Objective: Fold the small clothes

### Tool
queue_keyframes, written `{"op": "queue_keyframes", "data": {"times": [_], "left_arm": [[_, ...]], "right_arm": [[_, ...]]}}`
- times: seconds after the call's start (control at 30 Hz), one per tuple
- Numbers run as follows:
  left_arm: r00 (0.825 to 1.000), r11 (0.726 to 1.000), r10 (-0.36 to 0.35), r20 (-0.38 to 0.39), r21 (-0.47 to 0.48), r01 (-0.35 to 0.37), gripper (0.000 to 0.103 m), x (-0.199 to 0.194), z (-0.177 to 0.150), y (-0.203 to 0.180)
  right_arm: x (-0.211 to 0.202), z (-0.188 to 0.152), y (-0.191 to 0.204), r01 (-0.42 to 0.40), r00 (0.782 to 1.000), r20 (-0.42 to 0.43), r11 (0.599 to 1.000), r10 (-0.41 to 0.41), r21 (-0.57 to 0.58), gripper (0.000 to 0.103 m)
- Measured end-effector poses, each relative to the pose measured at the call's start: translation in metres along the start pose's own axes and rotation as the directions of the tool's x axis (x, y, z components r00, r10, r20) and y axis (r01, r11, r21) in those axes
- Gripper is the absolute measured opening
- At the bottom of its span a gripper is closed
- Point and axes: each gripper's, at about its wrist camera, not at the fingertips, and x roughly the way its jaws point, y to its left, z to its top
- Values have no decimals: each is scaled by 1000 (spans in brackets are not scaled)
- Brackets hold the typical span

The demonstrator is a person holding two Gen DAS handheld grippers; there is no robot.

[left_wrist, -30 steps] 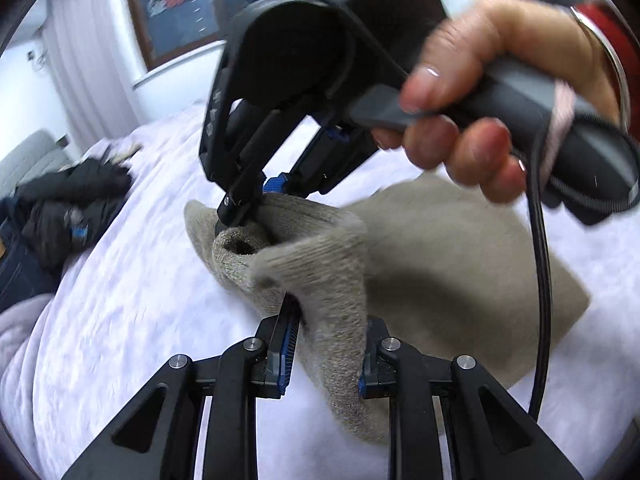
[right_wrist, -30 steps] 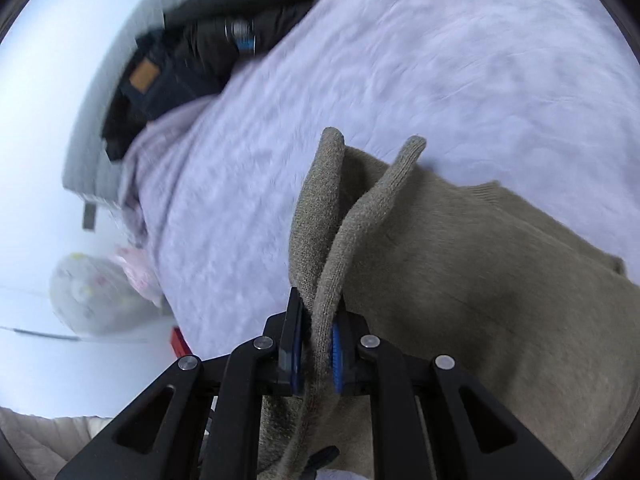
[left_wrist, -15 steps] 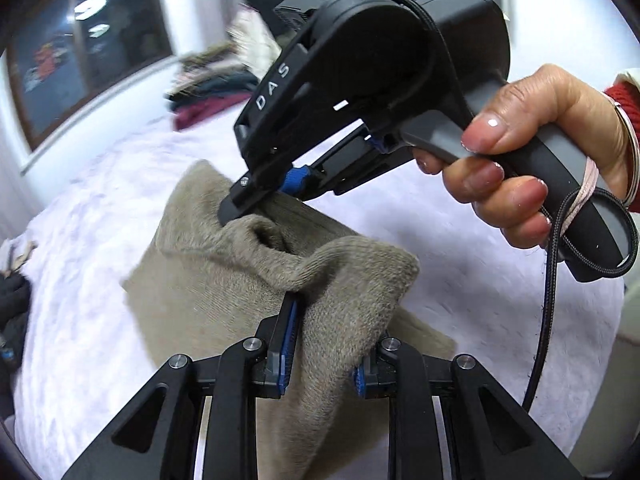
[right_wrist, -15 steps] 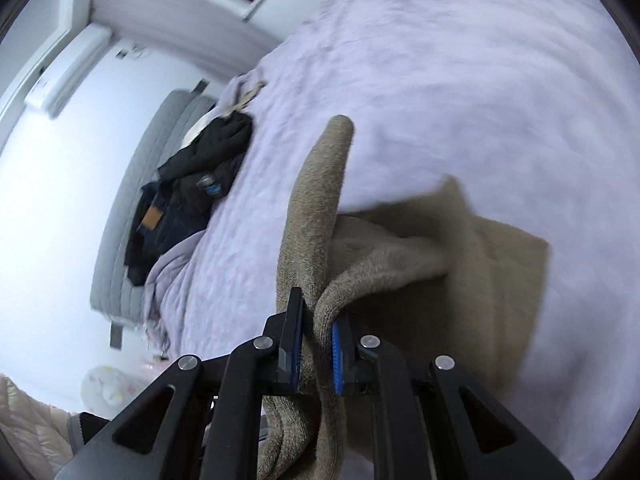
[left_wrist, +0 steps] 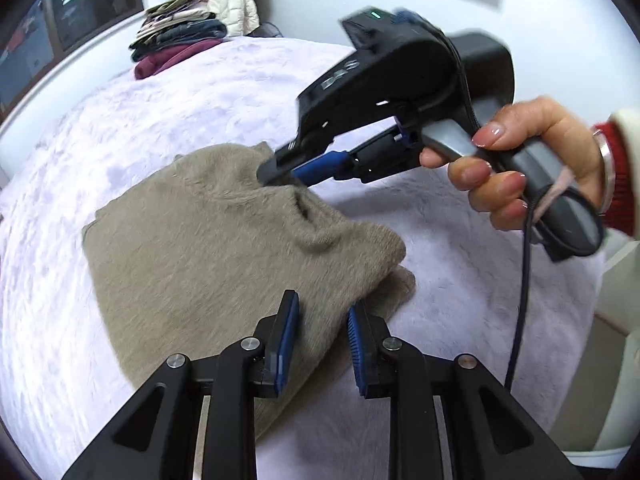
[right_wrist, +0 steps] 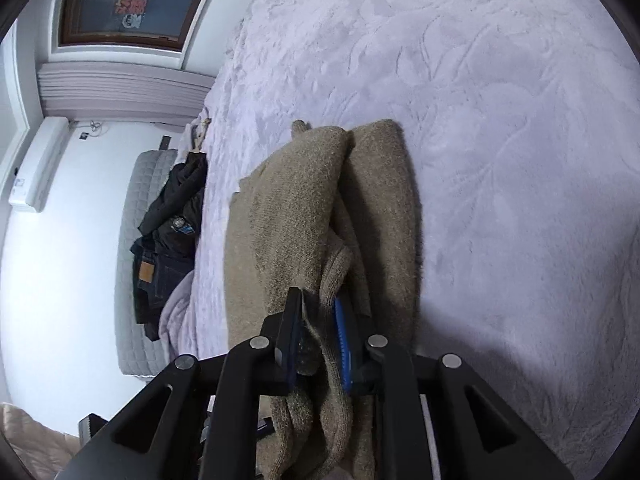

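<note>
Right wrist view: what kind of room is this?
Most likely a bedroom. The beige knit garment lies on a wide bed with a plush lilac blanket; a grey quilted headboard stands at one end with dark clothes heaped against it, and there is a window above.

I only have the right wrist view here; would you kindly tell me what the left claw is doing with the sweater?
Observer: The left claw is opening, with the near edge of the sweater loose between its jaws.
Operator: Thank you. Is the sweater lying flat there?
Observer: Mostly flat on the bed, with a raised wrinkle by your right claw.
Operator: Is there anything beyond it?
Observer: A pile of clothes sits at the bed's far corner.
</note>
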Motion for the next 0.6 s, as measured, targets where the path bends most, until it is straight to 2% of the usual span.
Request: {"op": "queue_keyframes", "data": {"times": [0.03, 0.07, 0.1, 0.17, 0.23, 0.3, 0.33, 0.43, 0.5, 0.53, 0.6], "left_arm": [[1000, 1000, -1, 5, -24, 2, 69, -7, -1, 5], [1000, 999, 2, 21, -52, -1, 81, -13, 4, 6], [999, 996, 9, 39, -88, -5, 81, -21, 4, 18], [999, 989, 20, 32, -145, -16, 81, -29, 9, 40], [996, 977, 84, 31, -199, -76, 81, -28, 16, 63], [987, 951, 163, 0, -267, -157, 81, -15, 21, 95], [984, 933, 178, -25, -314, -176, 81, -5, 24, 113], [985, 876, 139, -98, -452, -169, 81, 31, 15, 155], [985, 856, 108, -135, -491, -161, 81, 55, 5, 169], [986, 847, 90, -141, -509, -150, 81, 60, 1, 170], [990, 839, 68, -124, -529, -124, 81, 56, -4, 167]], "right_arm": [[0, 4, -1, -39, 999, -4, 999, 39, 8, 43], [2, 8, -1, -76, 997, -17, 997, 76, 21, 49], [9, 11, -2, -99, 995, -26, 995, 100, 33, 52], [22, 17, -6, -157, 986, -45, 986, 160, 63, 52], [31, 21, -11, -213, 975, -41, 972, 218, 100, 52], [37, 26, -20, -295, 953, -26, 944, 301, 146, 52], [40, 29, -26, -328, 942, -16, 930, 335, 168, 53], [50, 37, -44, -398, 914, 31, 881, 404, 255, 55], [52, 40, -50, -436, 897, 75, 845, 435, 309, 55], [50, 41, -47, -440, 896, 94, 846, 433, 301, 55], [42, 46, -18, -431, 902, 79, 883, 424, 187, 55]]}}
